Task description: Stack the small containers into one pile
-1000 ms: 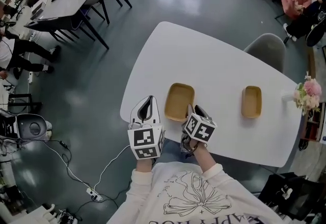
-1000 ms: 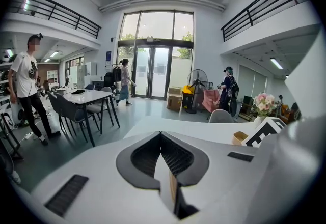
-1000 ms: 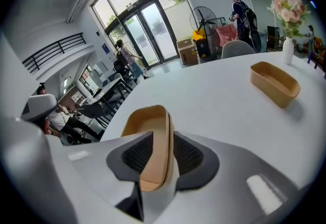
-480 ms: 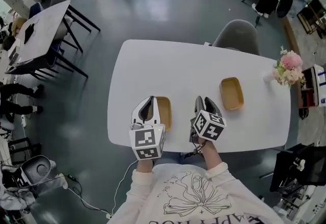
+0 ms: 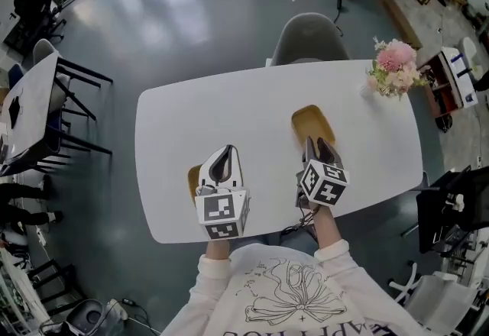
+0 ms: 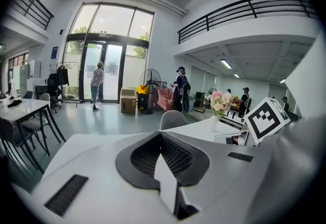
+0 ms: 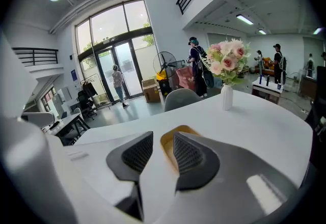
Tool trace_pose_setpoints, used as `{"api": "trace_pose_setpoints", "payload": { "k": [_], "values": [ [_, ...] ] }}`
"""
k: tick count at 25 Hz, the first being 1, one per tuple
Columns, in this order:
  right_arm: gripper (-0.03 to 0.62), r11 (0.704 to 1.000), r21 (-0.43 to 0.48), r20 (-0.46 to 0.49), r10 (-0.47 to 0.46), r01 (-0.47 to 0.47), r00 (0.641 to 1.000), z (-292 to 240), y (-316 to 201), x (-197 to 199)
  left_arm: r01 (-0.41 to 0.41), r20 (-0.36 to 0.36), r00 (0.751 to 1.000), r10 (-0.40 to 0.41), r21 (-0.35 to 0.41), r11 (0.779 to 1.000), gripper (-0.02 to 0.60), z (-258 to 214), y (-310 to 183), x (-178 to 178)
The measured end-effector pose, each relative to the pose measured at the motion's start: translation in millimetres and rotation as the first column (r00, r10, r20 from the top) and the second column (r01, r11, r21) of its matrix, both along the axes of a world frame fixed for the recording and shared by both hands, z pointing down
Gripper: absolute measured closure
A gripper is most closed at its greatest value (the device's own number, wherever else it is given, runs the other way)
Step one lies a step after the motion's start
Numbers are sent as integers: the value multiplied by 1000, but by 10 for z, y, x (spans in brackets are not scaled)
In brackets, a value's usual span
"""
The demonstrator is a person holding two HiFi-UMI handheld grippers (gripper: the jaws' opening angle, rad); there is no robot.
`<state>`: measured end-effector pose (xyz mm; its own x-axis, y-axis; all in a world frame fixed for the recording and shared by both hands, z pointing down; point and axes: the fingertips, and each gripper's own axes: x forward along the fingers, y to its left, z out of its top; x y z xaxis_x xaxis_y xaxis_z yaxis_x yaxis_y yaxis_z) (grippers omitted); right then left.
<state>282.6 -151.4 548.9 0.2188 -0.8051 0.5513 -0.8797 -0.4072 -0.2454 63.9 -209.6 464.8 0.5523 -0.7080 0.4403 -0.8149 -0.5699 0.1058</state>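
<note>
The white table point(image 5: 229, 98) is swinging round from a moment ago, bringing the right gripper point(image 5: 317, 145), jaws parted and empty, just behind one tan container point(image 5: 309, 122). The left gripper point(image 5: 225, 151), jaws closed on nothing, is partly covering the other container point(image 5: 193, 182).

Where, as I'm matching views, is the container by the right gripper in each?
Head view: container right of centre, just ahead of the right gripper.
Left gripper view: not visible.
Right gripper view: container at centre, seen between the open jaws.
Shared landmark: flowers.
</note>
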Motion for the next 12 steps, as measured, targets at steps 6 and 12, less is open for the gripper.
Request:
{"api": "trace_pose_setpoints", "payload": {
  "k": [6,12],
  "values": [
    [460,999,-50,-28,-18,16,999,127,123,667,0,9,1000,1,-21,1000,574,75,66,589],
    [459,986,-120,-17,-122,119,992,433,13,1059,71,15,997,-70,-57,996,574,254,53,966]
  ]
}}
